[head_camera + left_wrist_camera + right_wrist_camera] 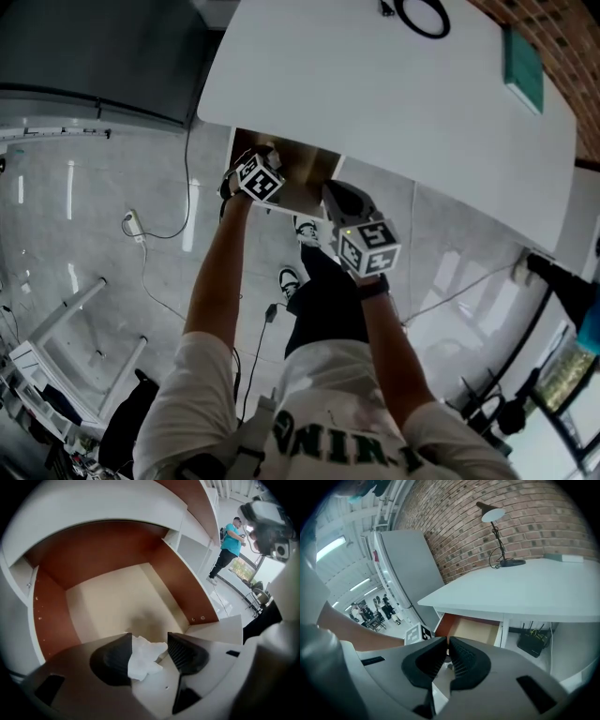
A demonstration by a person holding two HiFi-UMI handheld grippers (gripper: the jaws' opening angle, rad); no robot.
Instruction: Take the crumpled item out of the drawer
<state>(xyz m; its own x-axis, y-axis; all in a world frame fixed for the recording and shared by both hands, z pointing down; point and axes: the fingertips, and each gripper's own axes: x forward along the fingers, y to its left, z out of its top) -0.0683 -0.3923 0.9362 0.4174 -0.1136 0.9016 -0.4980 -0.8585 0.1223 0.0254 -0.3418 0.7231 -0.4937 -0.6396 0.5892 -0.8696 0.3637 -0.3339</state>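
Left gripper (pixel 149 641) stands wide over the drawer (pixel 108 602); one wad (pixel 143 659) sits between its jaws at six o'clock, brushing the left one, unpinched; it looks light, soft, crushable, best nipped across its bulk; right gripper (pixel 446 645) near-closed, empty; one drawer, two grippers.

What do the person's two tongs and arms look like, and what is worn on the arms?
The left tongs and the right tongs both have grey, rounded bodies and black ribbed pads. Each carries a white cube with black square markers: the left cube and the right cube. The person wears a white short-sleeved T-shirt with green lettering, and a dark band on the right wrist.
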